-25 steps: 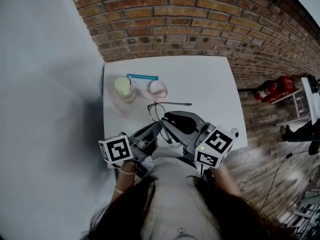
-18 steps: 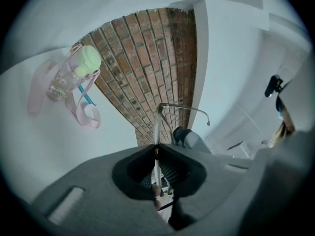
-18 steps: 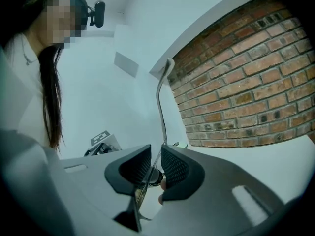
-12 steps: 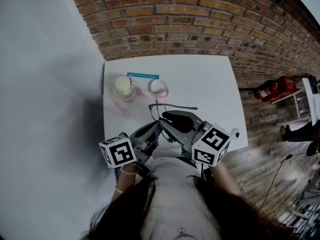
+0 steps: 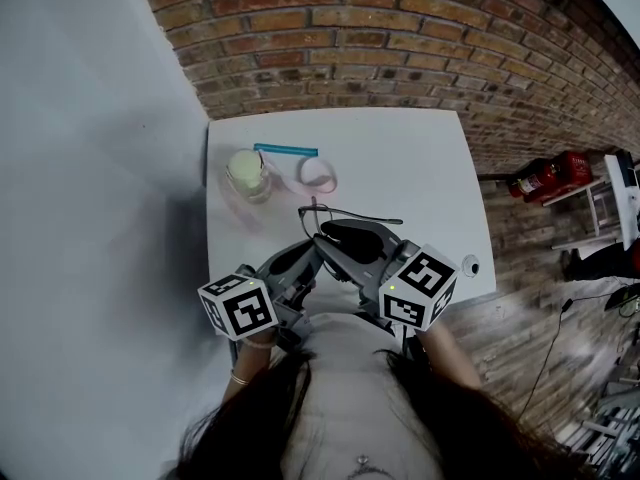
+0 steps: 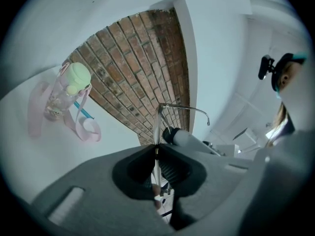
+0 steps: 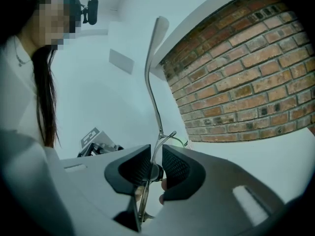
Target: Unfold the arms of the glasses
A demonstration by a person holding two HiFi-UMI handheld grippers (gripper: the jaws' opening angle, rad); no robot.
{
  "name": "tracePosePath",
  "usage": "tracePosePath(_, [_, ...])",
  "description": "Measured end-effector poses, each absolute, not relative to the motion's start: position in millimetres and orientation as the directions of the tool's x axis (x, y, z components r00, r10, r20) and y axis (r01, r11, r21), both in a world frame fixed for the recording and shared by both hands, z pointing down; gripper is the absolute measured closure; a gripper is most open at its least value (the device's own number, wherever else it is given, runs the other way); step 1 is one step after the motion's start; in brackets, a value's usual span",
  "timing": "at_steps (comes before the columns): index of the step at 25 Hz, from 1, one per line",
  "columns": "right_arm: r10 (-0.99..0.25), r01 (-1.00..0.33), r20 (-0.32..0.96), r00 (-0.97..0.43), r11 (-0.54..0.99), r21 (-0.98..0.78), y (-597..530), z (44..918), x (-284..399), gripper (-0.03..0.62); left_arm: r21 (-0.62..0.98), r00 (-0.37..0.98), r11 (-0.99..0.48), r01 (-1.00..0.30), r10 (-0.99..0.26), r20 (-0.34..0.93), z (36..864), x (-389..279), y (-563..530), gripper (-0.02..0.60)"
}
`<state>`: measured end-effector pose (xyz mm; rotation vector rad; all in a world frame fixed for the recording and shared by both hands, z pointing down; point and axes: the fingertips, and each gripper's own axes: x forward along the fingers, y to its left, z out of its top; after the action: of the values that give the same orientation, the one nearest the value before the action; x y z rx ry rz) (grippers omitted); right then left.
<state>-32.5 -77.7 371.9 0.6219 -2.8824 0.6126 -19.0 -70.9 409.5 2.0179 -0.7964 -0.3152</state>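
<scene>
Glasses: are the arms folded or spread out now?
One arm is spread, sticking out from the glasses; the other I cannot tell.

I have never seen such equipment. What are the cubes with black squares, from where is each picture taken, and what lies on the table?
There is no robot: a person holds a two-jaw hand tool, a gripper, in each hand. The patterned cubes are parts of these tools. The head view comes from a camera on the person's head, looking down at the white table. The other two pictures come from cameras riding on the left gripper and the right gripper. Both have their jaws closed on thin wire glasses near the table's front edge; one arm sticks out sideways. On the table are a small bottle with a pale green lid, a pink strap and a blue stick.
</scene>
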Motion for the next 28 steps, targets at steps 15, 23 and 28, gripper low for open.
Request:
tracePosePath(15, [-0.403,-0.446,0.192,-0.895,0.829,-0.338,-80.2,366.0,-32.0,0.548,0.826,0.751,-0.374,-0.422,-0.655,0.087,408.6,-23.6,-75.6,0.560])
tracePosePath(23, [-0.412,-0.448,0.176,-0.894,0.832,-0.328,-80.3,360.6,-29.6,0.549,0.874,0.742,-0.324,-0.363,-0.668,0.061,413.9,-29.6,-77.7,0.560])
tracePosePath(28, [-0.417,-0.448,0.165,-0.894,0.832,-0.327,-81.2,358.4,-27.0,0.553,0.892,0.735,-0.297,-0.341,-0.676,0.056,416.8,-32.6,-79.0,0.560])
